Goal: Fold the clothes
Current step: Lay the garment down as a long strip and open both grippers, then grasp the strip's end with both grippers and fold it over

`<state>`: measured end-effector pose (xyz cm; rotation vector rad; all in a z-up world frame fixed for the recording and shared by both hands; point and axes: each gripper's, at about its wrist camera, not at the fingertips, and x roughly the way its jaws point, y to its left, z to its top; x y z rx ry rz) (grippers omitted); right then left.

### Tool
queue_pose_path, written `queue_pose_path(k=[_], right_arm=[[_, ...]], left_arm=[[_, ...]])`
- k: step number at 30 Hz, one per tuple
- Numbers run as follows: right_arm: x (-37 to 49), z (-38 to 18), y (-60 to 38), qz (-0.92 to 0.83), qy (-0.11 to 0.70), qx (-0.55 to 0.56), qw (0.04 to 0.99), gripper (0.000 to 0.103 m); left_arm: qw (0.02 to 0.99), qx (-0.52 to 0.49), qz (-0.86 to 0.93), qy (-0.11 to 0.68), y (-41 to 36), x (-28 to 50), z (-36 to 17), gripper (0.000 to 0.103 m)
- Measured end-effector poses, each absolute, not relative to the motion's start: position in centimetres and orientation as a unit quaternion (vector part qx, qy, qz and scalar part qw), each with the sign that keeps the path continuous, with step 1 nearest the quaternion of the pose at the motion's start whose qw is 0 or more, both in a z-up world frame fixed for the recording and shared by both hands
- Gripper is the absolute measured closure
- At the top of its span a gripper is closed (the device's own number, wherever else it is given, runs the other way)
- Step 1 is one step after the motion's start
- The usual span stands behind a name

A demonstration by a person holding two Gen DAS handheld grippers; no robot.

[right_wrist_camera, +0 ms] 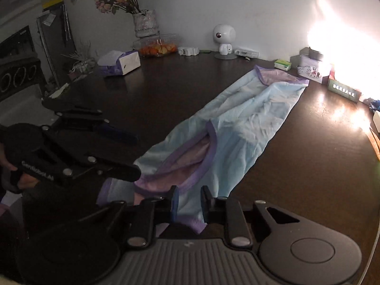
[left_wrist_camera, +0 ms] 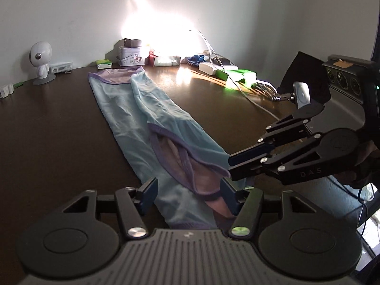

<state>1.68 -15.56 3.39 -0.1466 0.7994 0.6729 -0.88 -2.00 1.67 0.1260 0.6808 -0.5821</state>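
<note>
A dark brown table fills most of both views, w/ a white wall behind and a harsh glare of light at the far edge. Lying lengthwise across the table is a long light-blue garment w/ purple trim, already folded into a narrow strip; its far purple hem sits near the clutter by the wall, its near end reaches the table edge closest to the cameras. Around mid-length a purple-edged opening shows pinkish lining. Left gripper hovers at the near end, jaws spread wide, fabric visible between them but not pinched. Right gripper sits at the same near end beside it, jaws apart by a smaller gap w/ the hem between them; can't tell if the pads actually touch cloth. Likely step: grab both near corners to fold toward the far hem. Risks: thin, slippery-looking fabric may be caught in one layer only, so the strip opens on lifting; uneven grips btwn the two sides would skew the fold; the loose opening could bunch. Smaller items at the back: tin box, white round-headed robot figure, tissue box, green packet.
</note>
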Motion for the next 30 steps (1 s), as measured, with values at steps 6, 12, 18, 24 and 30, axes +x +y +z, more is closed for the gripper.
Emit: queue_pose_path(k=[6,12,18,24,30], right_arm=[[-1.6,2.3,-14.9,0.297,0.356,-0.111,0.879,0.087],[-4.7,2.2,-15.4,0.302,0.352,-0.114,0.879,0.087],[-6.1,2.9,-16.2,0.334,0.336,-0.101,0.875,0.060],[-7.0,2.8,-16.1,0.357,0.317,-0.104,0.873,0.060],[-8.2,1.5,-14.6,0.348,0.302,-0.127,0.879,0.089]], left_arm=[[0.900,0.089,-0.258,0.339,-1.9,-2.1,-0.3,0.068],[0.894,0.102,-0.273,0.339,-1.1,-4.3,-0.2,0.069],[0.892,0.121,-0.309,0.308,-0.5,-6.8,0.6,0.034],[0.889,0.136,-0.313,0.305,-1.5,-5.9,-0.2,0.055],[0.884,0.147,-0.322,0.305,-1.9,-6.8,-0.5,0.080]])
